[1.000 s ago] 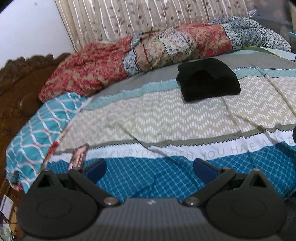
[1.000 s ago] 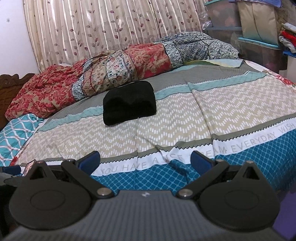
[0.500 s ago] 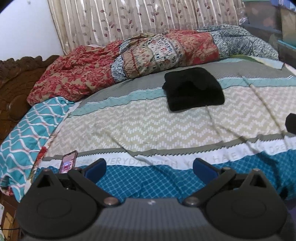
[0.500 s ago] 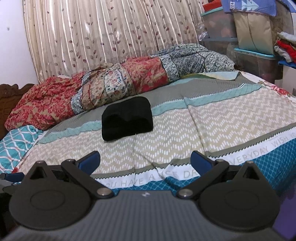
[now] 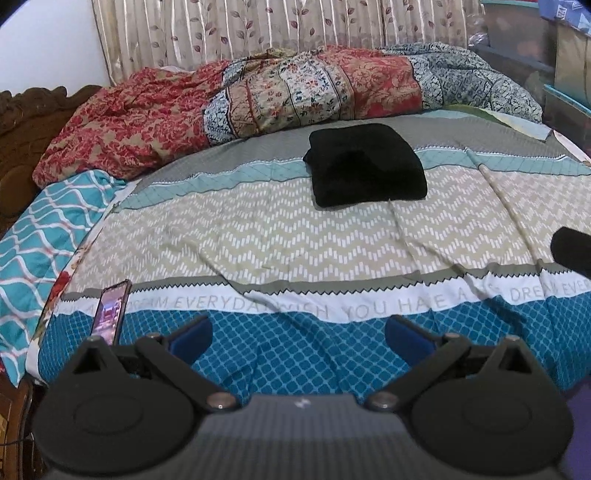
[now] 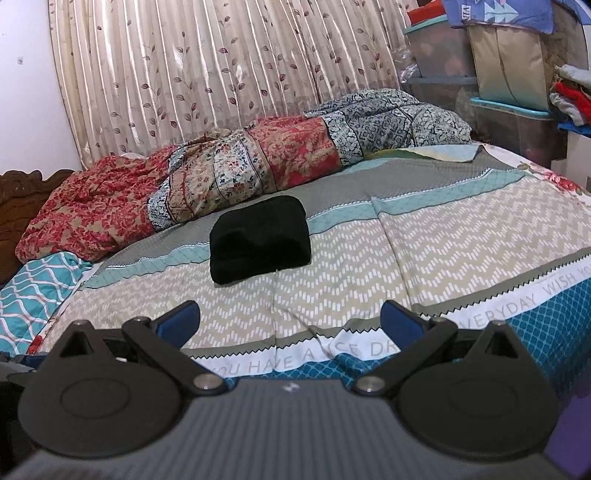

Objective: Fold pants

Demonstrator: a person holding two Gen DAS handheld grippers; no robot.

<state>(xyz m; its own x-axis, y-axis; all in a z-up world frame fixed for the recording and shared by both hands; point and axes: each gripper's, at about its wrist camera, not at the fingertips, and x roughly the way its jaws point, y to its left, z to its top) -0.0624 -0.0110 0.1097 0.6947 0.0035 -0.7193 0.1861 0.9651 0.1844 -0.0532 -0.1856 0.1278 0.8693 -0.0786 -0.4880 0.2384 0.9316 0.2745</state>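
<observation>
While the left wrist camera is looking across the bed (image 5: 295, 243), the left gripper (image 5: 299, 334) is hovering over the near edge with its two blue-padded fingers (image 5: 192, 338) spread wide and gripping nothing. One pair of black pants (image 5: 365, 164) is lying folded into a compact bundle toward the far edge of the bed, well apart from the gripper. One phone (image 5: 110, 312) is lying near the bed's near left corner, just beside the left finger. One rumpled patterned quilt (image 5: 258, 96) is running along the far edge, under the curtain (image 5: 277, 26). Where the right wrist camera is looking, the right gripper (image 6: 290, 323) is likewise hanging over the near edge, its two fingers (image 6: 400, 321) spread apart and empty. The same single folded pants (image 6: 258, 238) are sitting beyond it toward the far edge, touching neither gripper, with the quilt (image 6: 240, 166) lying just behind them. Stacked storage boxes (image 6: 513, 110) are standing past the bed's far right corner.
</observation>
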